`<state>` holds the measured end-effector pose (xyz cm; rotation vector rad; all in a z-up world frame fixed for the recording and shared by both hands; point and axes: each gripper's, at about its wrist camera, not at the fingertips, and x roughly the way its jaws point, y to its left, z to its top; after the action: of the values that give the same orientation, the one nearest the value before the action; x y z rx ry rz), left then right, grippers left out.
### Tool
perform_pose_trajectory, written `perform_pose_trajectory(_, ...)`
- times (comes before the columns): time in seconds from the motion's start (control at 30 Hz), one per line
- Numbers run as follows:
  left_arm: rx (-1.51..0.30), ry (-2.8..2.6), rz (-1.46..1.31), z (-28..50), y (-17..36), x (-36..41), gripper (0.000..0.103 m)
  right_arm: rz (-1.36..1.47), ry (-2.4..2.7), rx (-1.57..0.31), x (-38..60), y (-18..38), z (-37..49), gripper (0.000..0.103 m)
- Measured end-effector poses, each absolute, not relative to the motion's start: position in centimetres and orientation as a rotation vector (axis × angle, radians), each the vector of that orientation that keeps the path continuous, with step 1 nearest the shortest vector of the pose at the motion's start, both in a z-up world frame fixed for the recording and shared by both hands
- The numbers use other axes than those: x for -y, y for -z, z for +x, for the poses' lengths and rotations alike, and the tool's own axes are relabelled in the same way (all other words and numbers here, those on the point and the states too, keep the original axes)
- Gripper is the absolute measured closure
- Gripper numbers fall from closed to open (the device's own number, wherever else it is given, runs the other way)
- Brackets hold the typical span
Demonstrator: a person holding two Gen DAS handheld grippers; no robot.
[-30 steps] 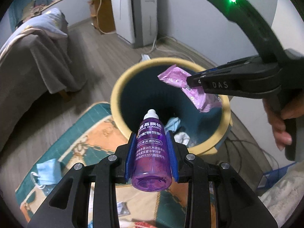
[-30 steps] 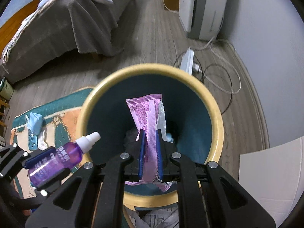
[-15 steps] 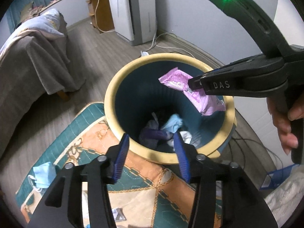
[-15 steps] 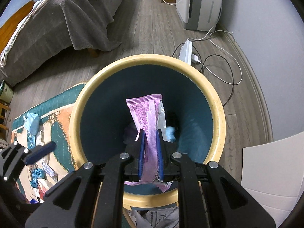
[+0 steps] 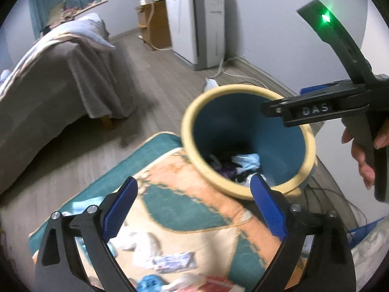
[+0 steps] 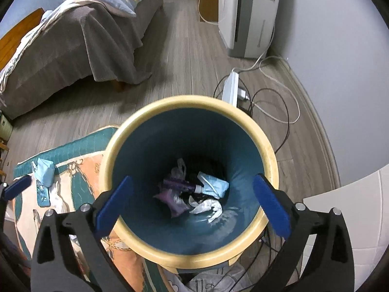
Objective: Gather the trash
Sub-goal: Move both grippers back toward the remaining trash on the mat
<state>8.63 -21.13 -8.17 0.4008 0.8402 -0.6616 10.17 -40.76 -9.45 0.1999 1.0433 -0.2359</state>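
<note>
The yellow-rimmed blue trash bin (image 6: 265, 143) stands on the floor beside a patterned rug (image 5: 194, 209). At its bottom lie a purple spray bottle (image 6: 177, 185), a pink wrapper (image 6: 170, 202), a blue face mask (image 6: 215, 185) and white tissue (image 6: 209, 206). My right gripper (image 6: 192, 180) hangs over the bin mouth, its jaws opening with nothing between them. My left gripper (image 5: 193, 185) is over the rug at the bin's (image 5: 187, 131) near rim, jaws opening too and empty. The left wrist view also shows the right gripper (image 5: 283, 98) above the far rim.
Loose trash lies on the rug: a blue mask (image 6: 43, 170), a wrapper (image 5: 175, 260), a blue scrap (image 5: 148, 282). A power strip (image 6: 231, 87) with cables sits behind the bin. A bed (image 6: 73, 48) is at the left, a white appliance (image 6: 248, 17) against the wall.
The left gripper let go of the purple bottle and the right let go of the pink wrapper; both now lie in the bin. The left gripper drew back over the rug.
</note>
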Motion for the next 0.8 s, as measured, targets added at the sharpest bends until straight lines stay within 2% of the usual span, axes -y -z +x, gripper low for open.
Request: perform_pose_trajectory(0.8,-0.821,0.378,0.260,11.4,6.0,4.2,0.007,0.044,0.092,-1.039,26.9,8.7,13.5,0.006)
